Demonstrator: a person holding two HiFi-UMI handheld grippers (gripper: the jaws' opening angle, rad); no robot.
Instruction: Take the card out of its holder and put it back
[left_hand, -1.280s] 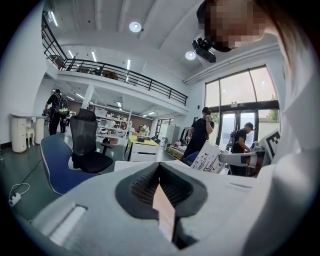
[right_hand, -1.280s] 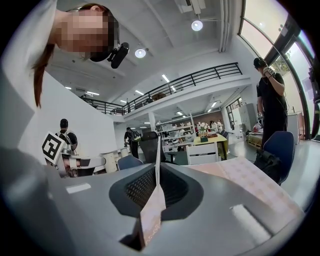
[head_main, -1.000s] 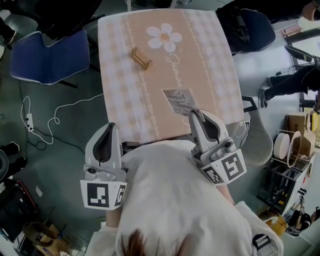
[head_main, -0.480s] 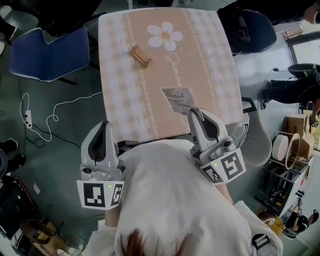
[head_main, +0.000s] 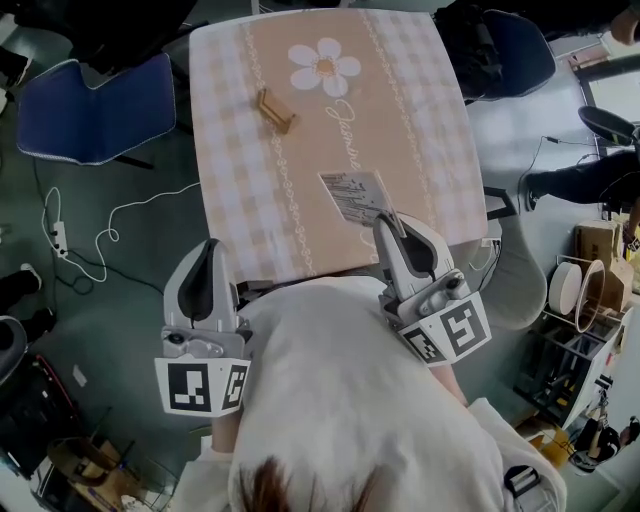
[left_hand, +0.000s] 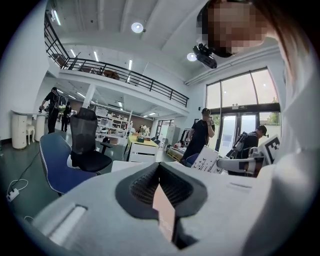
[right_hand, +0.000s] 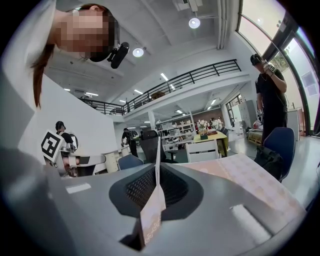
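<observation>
The white printed card (head_main: 358, 195) hangs over the near right part of the checked table (head_main: 240, 200). My right gripper (head_main: 386, 222) is shut on the card's near edge. In the right gripper view the card (right_hand: 158, 150) stands edge-on between the closed jaws of that gripper (right_hand: 157, 169). The small wooden holder (head_main: 275, 110) lies far off at the table's far left, with nothing in it. My left gripper (head_main: 210, 250) hovers off the table's near left corner, shut and holding nothing. The left gripper view shows its jaws (left_hand: 159, 170) meeting, with the card (left_hand: 206, 160) off to the right.
A blue chair (head_main: 95, 105) stands left of the table and another (head_main: 512, 55) at its far right. A white cable (head_main: 110, 230) trails on the floor at left. Boxes and a rack (head_main: 585, 290) crowd the right side. People stand in the room beyond.
</observation>
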